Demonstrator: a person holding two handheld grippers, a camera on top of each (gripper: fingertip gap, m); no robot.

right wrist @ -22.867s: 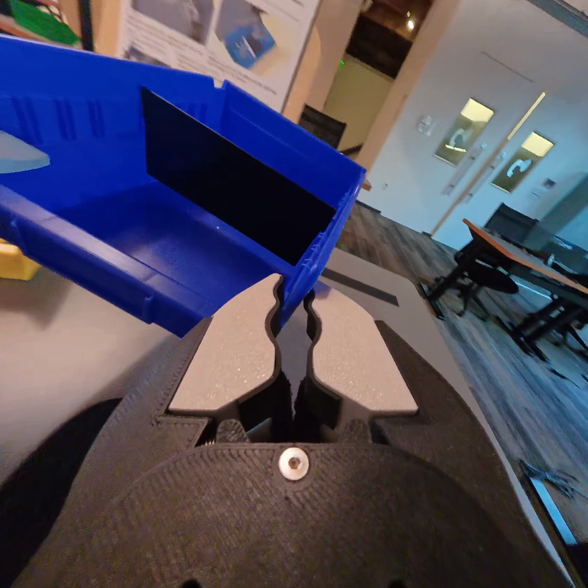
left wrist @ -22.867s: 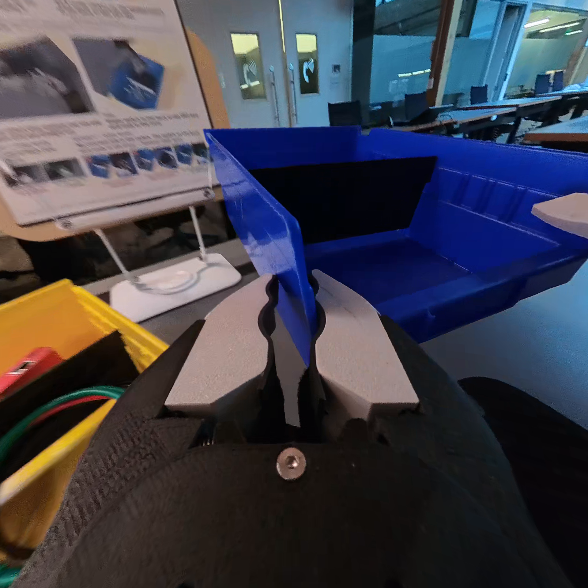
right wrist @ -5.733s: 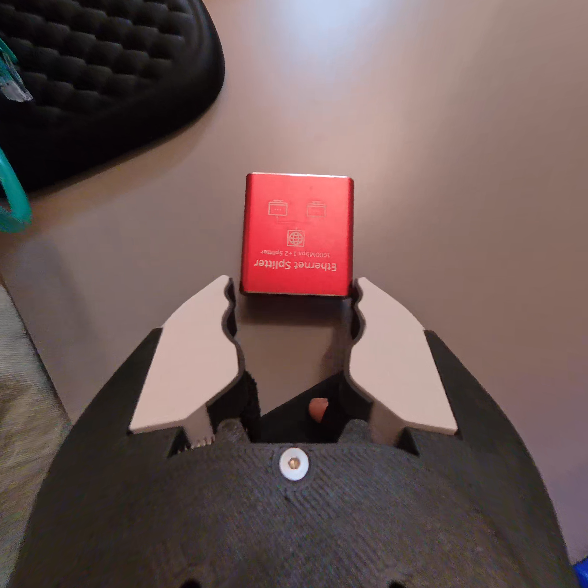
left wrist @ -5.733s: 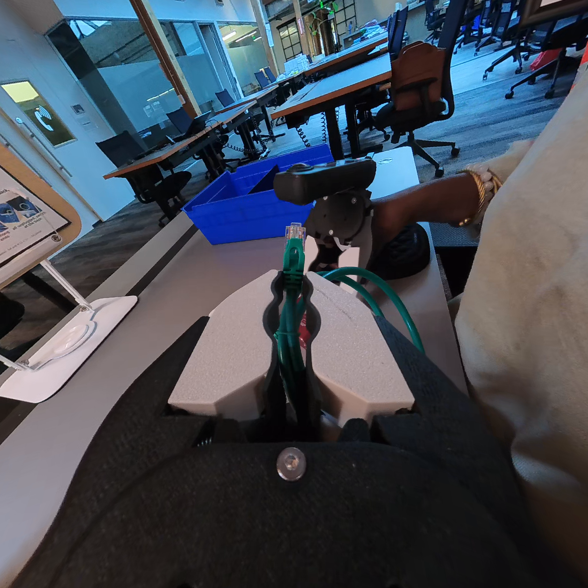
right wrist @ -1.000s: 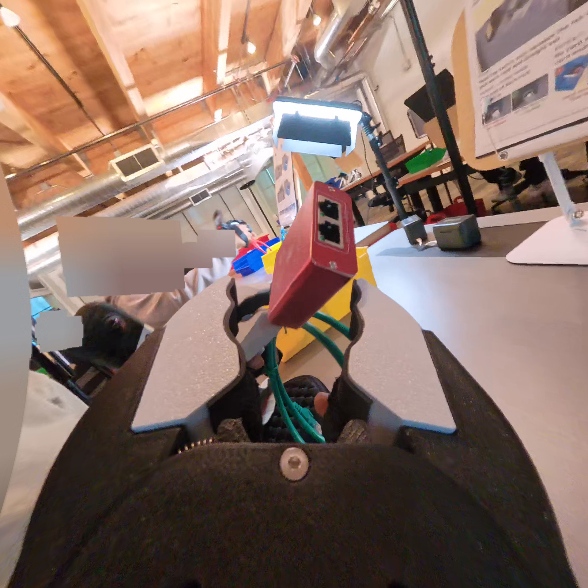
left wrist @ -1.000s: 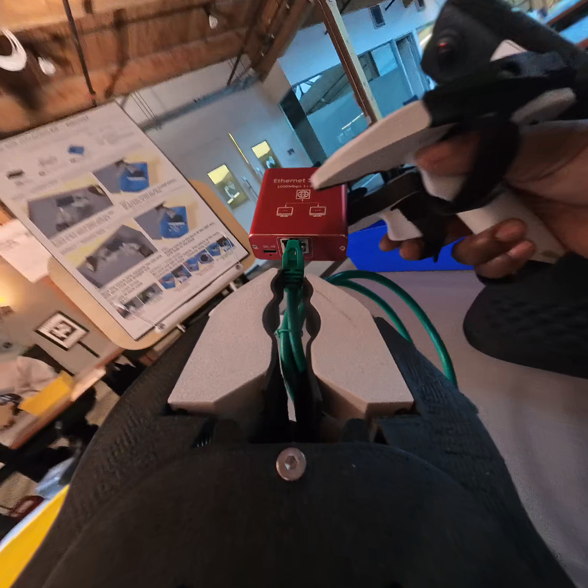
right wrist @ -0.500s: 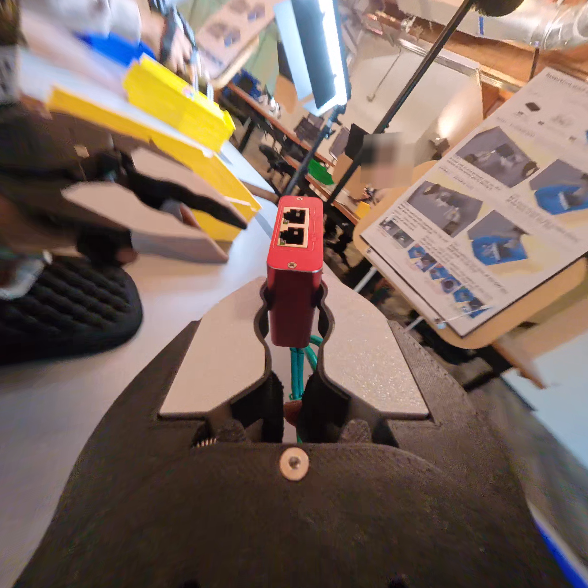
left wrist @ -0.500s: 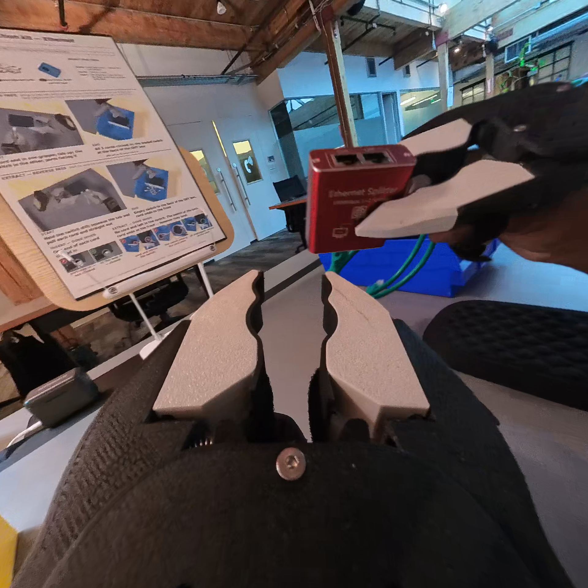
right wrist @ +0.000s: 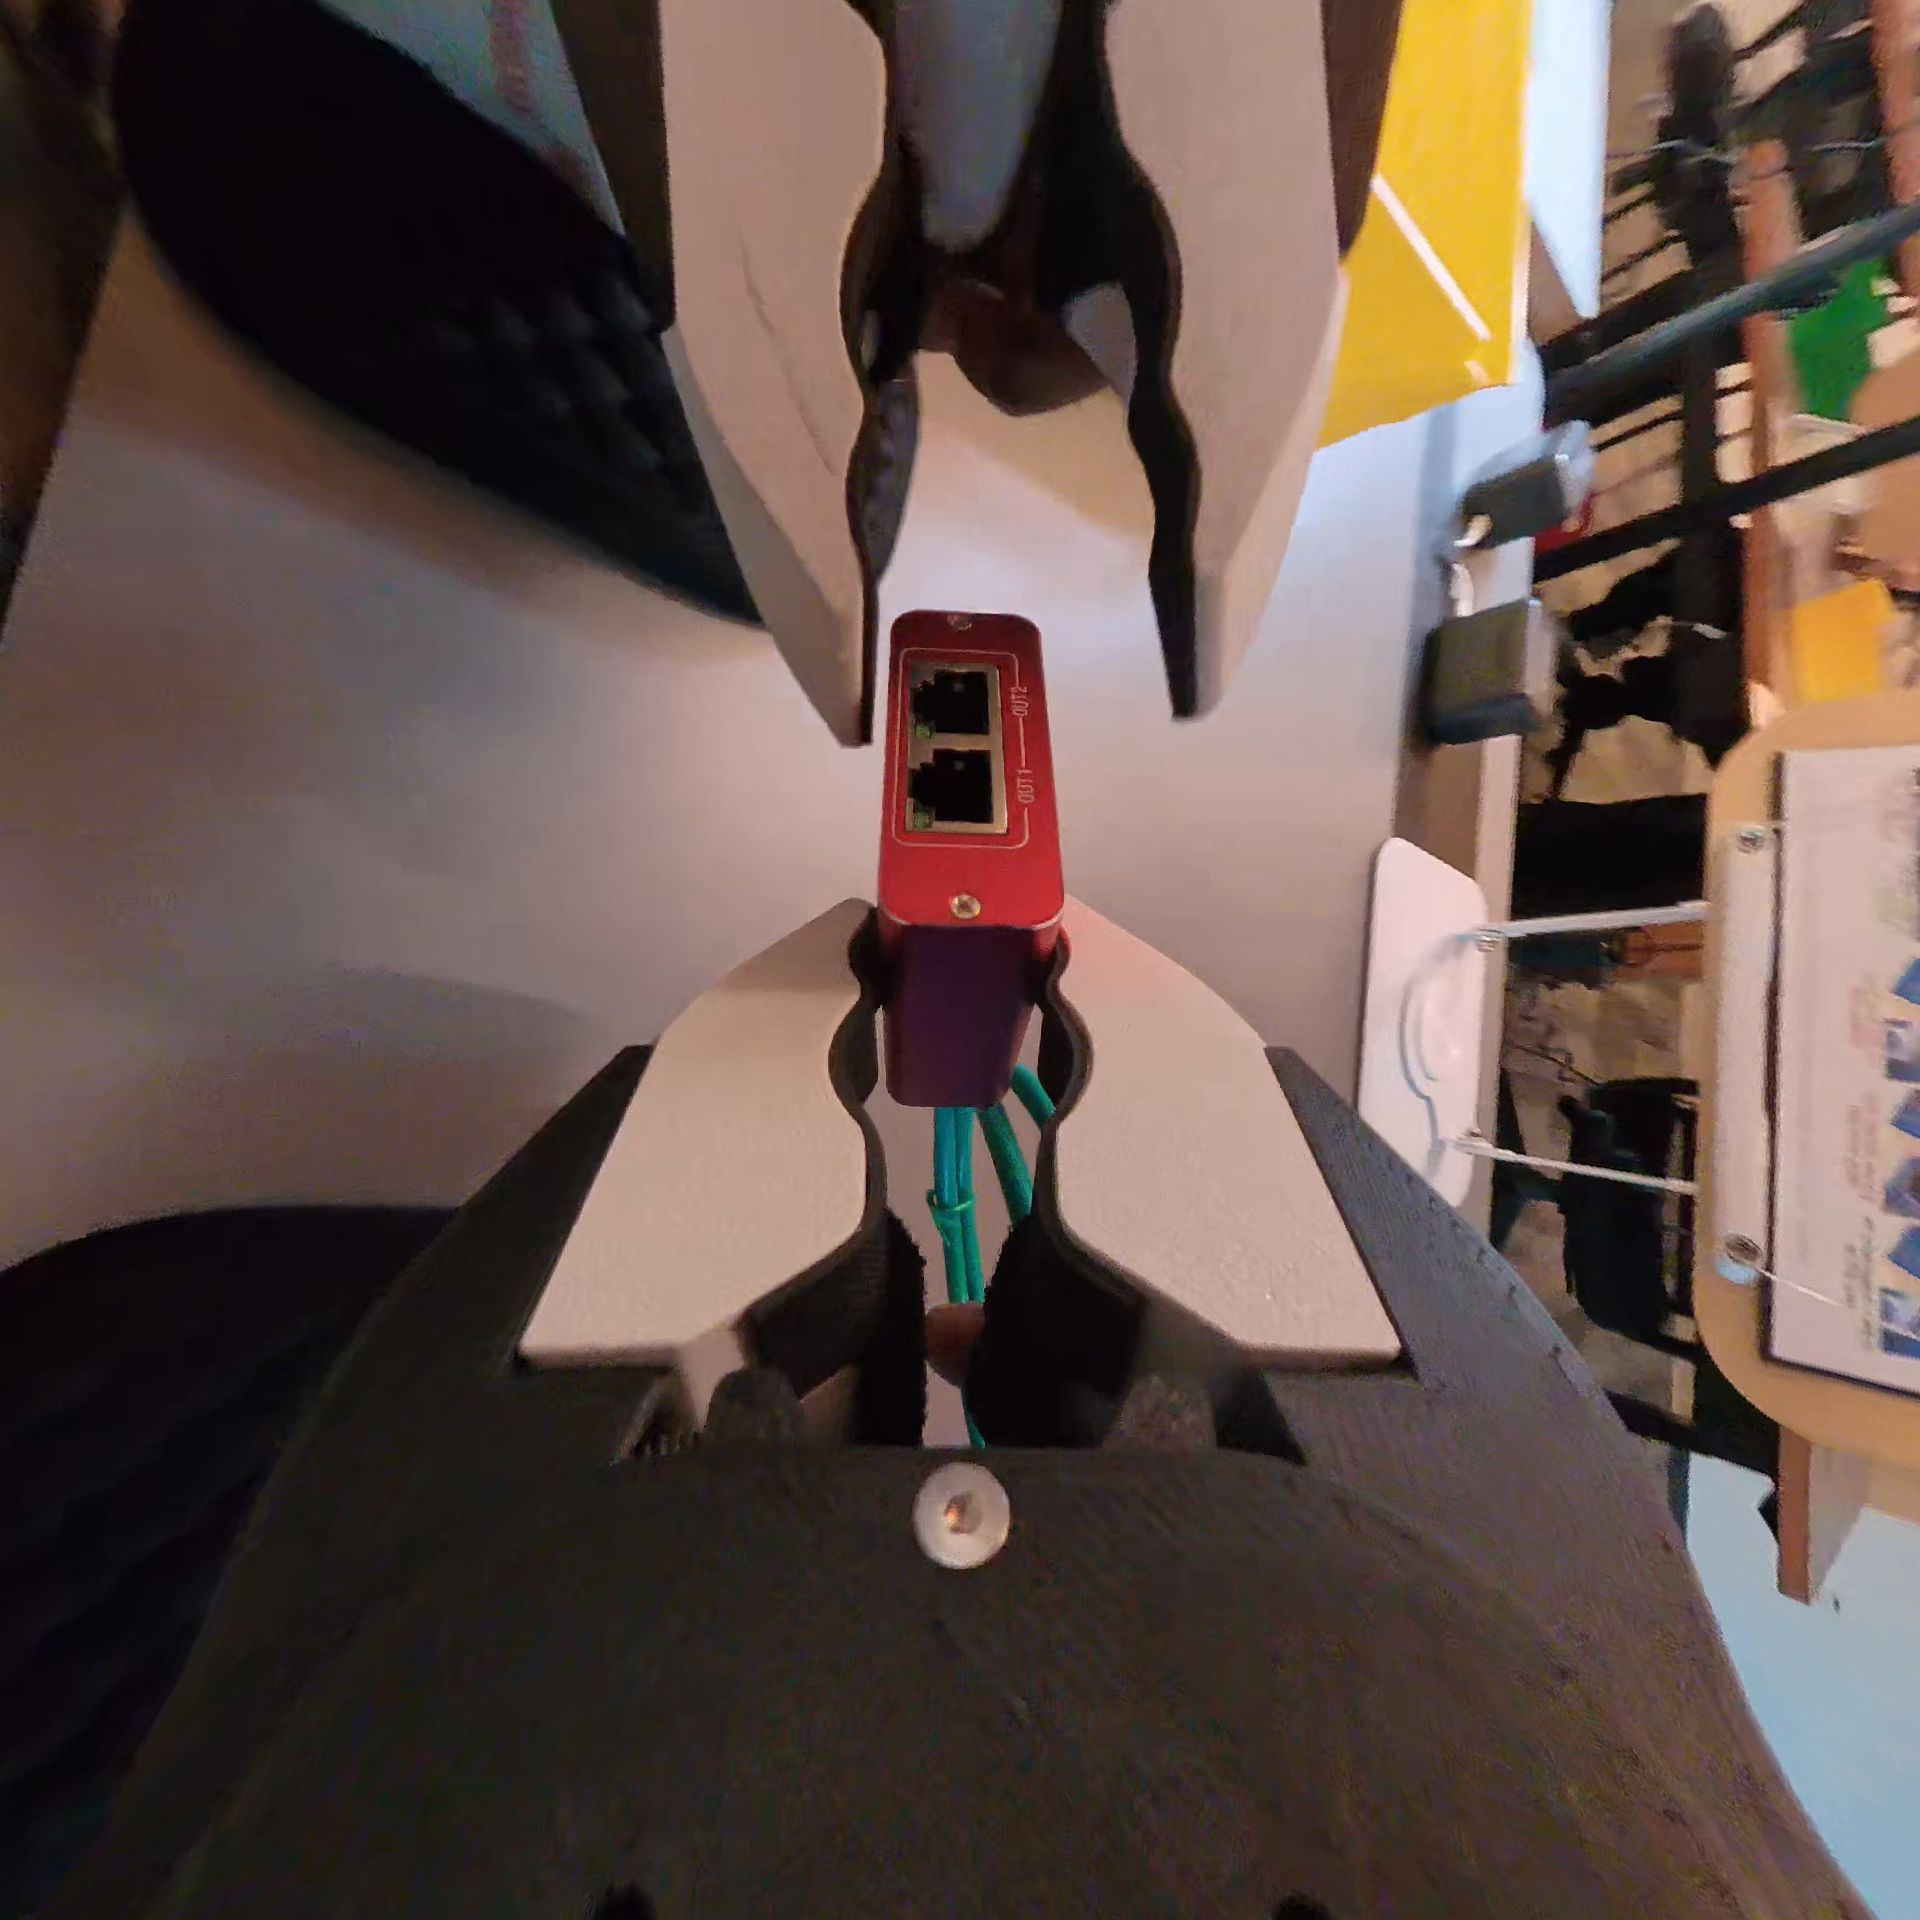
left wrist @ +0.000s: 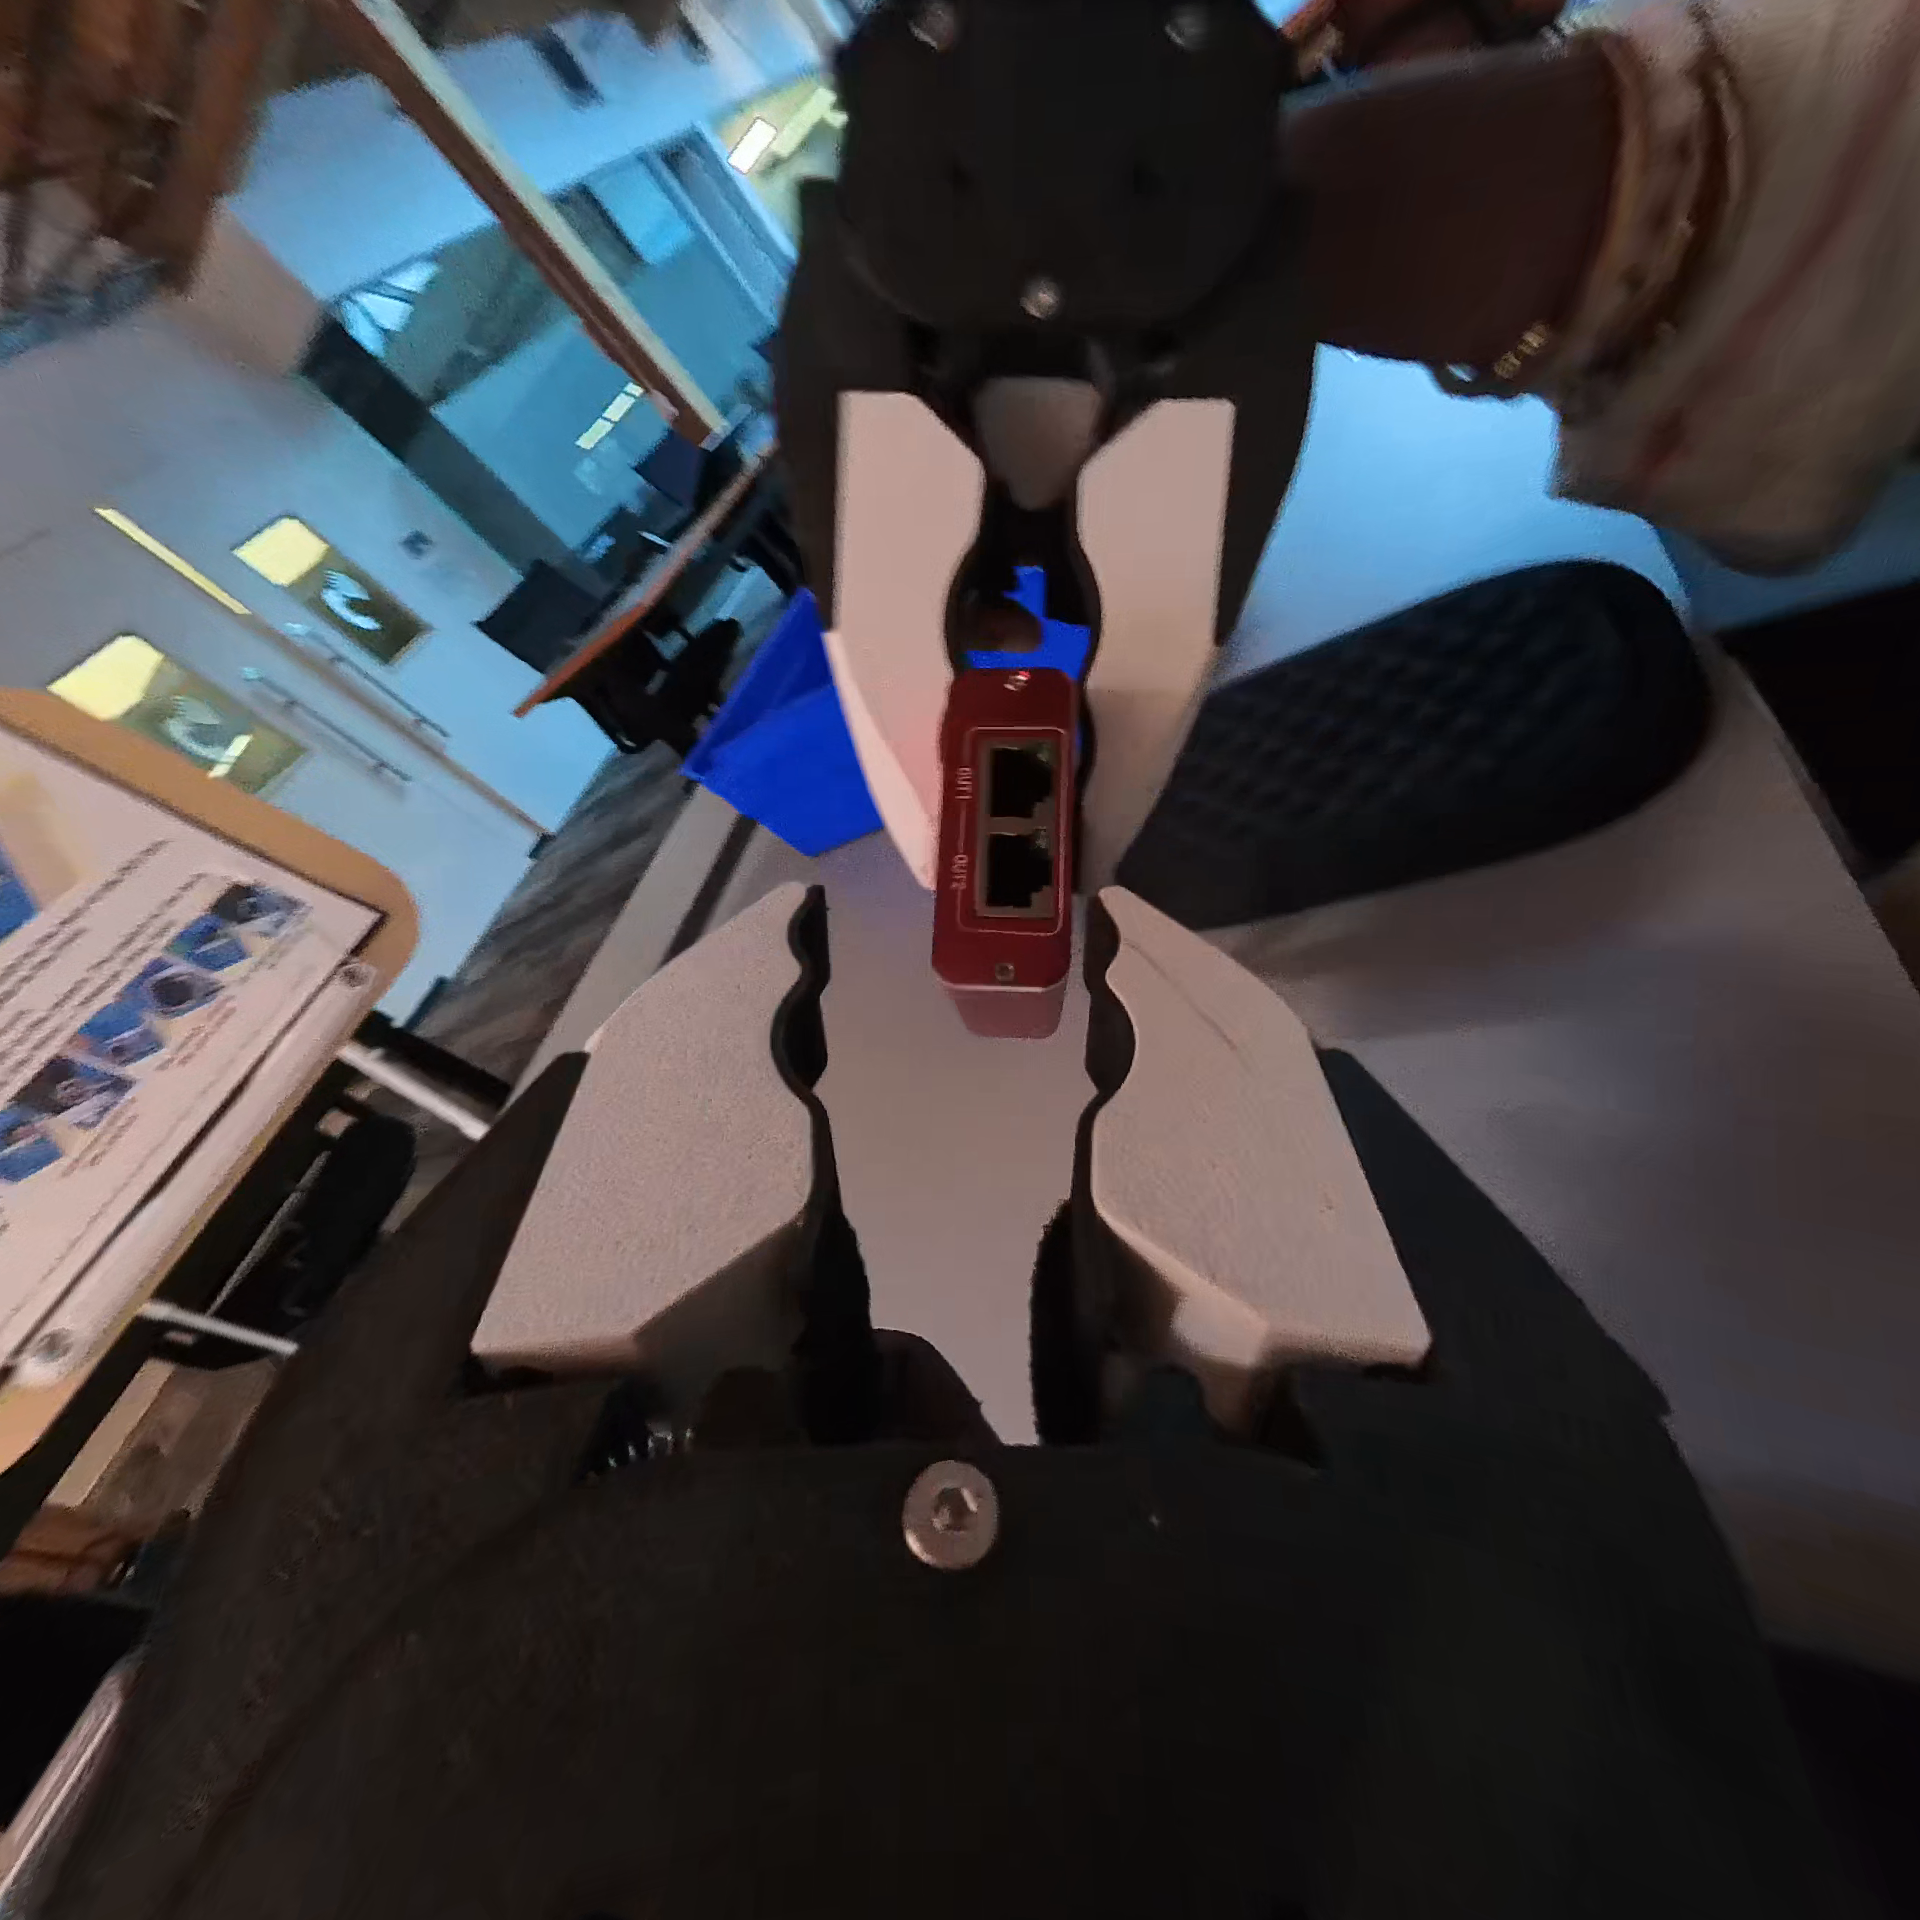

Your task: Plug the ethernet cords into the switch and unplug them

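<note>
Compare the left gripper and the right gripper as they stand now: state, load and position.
The right gripper is shut on the red switch; the left gripper is open and holds nothing. A green ethernet cord trails from the switch's back end between the right gripper's fingers; none runs through the left gripper. They share light grey fingers on black bodies and face each other, with the switch's two empty ports towards the left gripper.

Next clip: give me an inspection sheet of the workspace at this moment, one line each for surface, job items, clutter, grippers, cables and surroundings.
Surface: grey table, mostly bare.
Job's things: red switch, two facing ports empty.
Clutter: blue bin, yellow bin, black pad.
Grippers: right gripper clamps the switch; left gripper open, empty, facing it.
Cables: green cord behind the switch.
Surroundings: instruction board on stand; office desks beyond.
</note>
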